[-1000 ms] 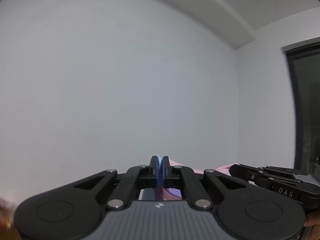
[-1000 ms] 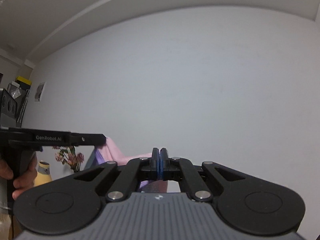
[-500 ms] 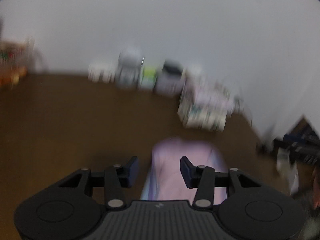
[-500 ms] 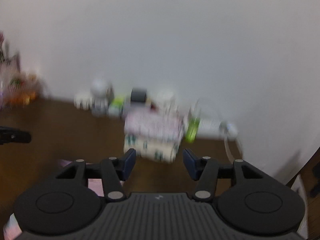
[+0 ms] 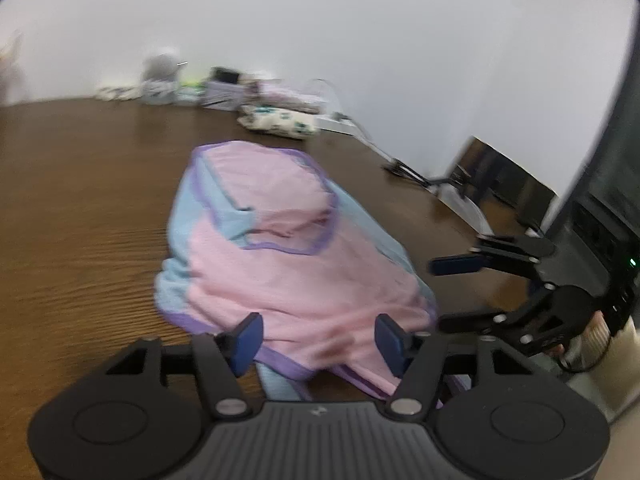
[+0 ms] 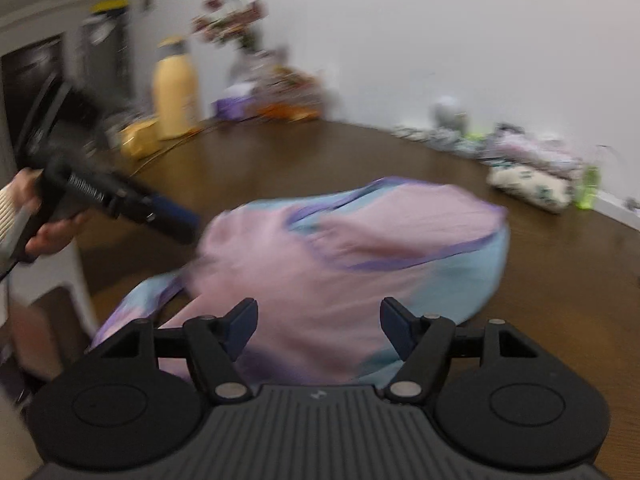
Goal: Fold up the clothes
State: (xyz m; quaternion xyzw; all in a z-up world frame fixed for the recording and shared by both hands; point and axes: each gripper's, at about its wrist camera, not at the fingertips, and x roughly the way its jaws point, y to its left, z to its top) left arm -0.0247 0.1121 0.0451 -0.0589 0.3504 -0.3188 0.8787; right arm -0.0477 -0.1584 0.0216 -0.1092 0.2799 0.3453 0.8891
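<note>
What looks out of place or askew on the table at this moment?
The pink and blue garment lies in a rumpled heap on the wooden table, not folded flat; one end trails over the near table edge. Both hand-held grippers, left and right, are open and empty. Nothing looks spilled or damaged.

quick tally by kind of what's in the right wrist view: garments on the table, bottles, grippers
Garments lying loose: 1, the pink and blue garment
Folded cloth bundles: 1, the patterned bundle
Bottles: 2, the yellow bottle and the small green bottle
Grippers: 2, the left gripper and the right gripper
Total: 6
</note>
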